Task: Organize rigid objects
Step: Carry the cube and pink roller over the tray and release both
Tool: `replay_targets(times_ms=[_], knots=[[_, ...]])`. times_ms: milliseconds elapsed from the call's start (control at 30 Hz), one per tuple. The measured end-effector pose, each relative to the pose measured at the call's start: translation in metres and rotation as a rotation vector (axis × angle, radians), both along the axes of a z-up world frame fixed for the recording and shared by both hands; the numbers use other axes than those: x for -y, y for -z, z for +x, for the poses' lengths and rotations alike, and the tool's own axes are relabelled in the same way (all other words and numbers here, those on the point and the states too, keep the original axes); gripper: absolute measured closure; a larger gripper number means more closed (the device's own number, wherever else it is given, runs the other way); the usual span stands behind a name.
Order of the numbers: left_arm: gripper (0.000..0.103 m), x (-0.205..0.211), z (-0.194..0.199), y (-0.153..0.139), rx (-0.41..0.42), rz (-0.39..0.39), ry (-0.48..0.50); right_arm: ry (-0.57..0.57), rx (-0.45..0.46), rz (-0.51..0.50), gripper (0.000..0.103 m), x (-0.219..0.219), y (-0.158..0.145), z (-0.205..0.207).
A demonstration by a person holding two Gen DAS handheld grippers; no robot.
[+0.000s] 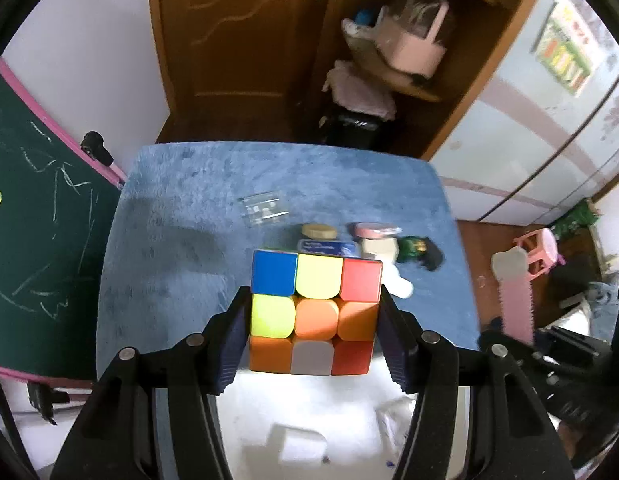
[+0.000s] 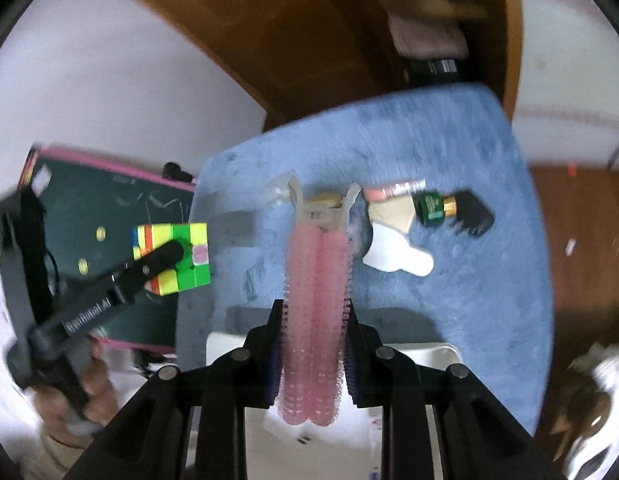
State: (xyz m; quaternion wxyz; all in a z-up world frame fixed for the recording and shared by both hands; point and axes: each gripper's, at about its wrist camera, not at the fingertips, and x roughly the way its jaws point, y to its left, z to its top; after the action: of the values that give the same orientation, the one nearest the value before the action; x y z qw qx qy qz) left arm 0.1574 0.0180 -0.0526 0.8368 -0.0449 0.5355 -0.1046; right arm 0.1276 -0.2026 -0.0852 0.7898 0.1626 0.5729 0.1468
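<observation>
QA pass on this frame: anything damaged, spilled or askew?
Nothing damaged or spilled. The cube sits square between the left gripper fingers; the pink hair clip lies lengthwise in the right gripper. Right view is motion-blurred.

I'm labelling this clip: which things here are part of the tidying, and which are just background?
In the job: cube in the left gripper; pink clip in the right gripper; white spoon, green-and-black piece on the blue mat.

Background: chalkboard, door, stool.

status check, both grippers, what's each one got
Left gripper shut on puzzle cube, lifted. Right gripper shut on pink hair-roller clip. Small items left on blue mat; nothing blocking.
</observation>
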Motion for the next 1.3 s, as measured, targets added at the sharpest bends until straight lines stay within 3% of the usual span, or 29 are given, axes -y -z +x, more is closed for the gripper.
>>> replay_targets(times_ms=[233, 400, 567, 767, 967, 1300], knots=[[0.041, 0.004, -0.055, -0.02, 0.034, -0.028, 0.005, -0.096, 0.2, -0.153, 0.078, -0.034, -0.038, -0.071], [0.041, 0.013, -0.09, -0.008, 0.031, 0.007, 0.014, -0.134, 0.23, -0.199, 0.078, -0.043, -0.034, -0.11], [0.041, 0.018, -0.115, 0.022, -0.011, 0.052, 0.002, -0.136, 0.216, -0.251, 0.078, -0.044, -0.019, -0.136], [0.041, 0.026, -0.141, 0.055, -0.056, 0.108, 0.003, -0.096, 0.166, -0.384, 0.078, -0.041, 0.021, -0.149], [0.041, 0.035, -0.154, 0.089, -0.125, 0.138, 0.02, -0.107, 0.084, -0.394, 0.078, -0.042, 0.049, -0.154], [0.04, 0.04, -0.159, 0.103, -0.161, 0.17, 0.028, -0.117, -0.005, -0.408, 0.077, -0.042, 0.074, -0.157]])
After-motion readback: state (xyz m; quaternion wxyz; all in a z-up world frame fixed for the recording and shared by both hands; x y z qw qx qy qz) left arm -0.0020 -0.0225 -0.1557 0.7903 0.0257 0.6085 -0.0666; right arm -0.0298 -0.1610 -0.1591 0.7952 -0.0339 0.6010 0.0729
